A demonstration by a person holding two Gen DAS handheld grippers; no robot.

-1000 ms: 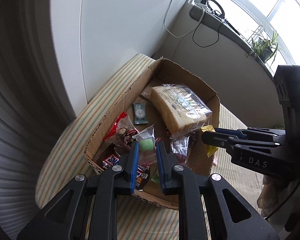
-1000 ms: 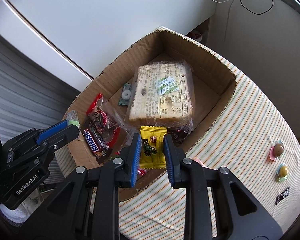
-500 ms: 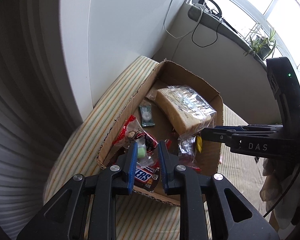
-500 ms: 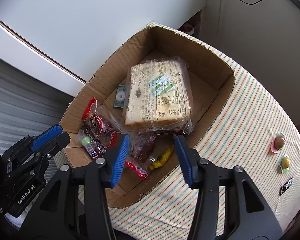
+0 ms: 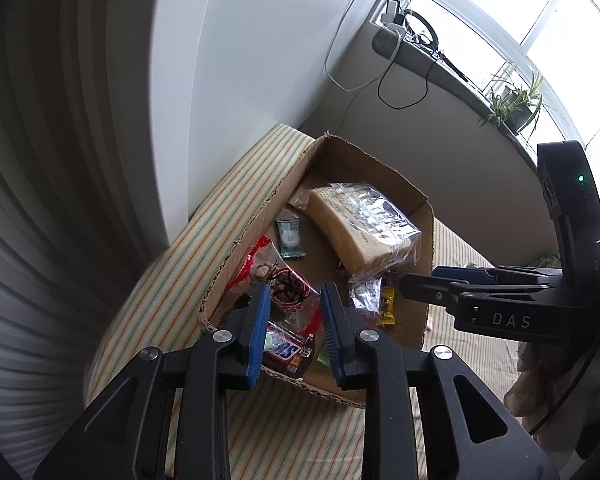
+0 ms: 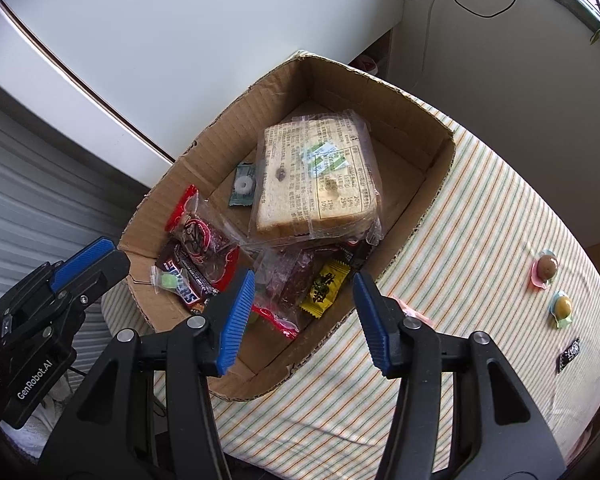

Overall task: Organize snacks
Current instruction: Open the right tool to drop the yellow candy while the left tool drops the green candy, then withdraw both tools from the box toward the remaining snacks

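Right wrist view: looked almost straight down into the box, so that's what I mostly went by.
Table (image 6: 480, 208): covered in a striped cloth, with everything sitting on it.
Cardboard box (image 6: 416, 120): open-topped, at the table's far corner next to a white wall, and most of the snacks were inside it.
Bread pack (image 6: 316, 176): biggest item, in clear wrap and lying flat in the middle of the box.
Right gripper (image 6: 304, 312): hung over the box's near end, blue pads spread wide, nothing pinched between them.
Left gripper (image 5: 294, 320): over the other near corner, jaws opening and not pressing on anything, just wrappers seen below through the gap.
Red-trimmed clear bag (image 6: 198, 236): lay left of the bread, partly on top of a Snickers bar (image 6: 188, 280).
Yellow candy (image 6: 324, 286): loose on the box floor, under the right gripper's gap.
Small green candy (image 6: 168, 280): in a clear wrapper, resting on the Snickers bar.
Green mint packet (image 6: 242, 188): flat on the box floor, just left of the bread.
Leftovers outside: two round wrapped candies (image 6: 546, 268) and a small black packet (image 6: 570, 354) sat on the cloth, well apart from the box.
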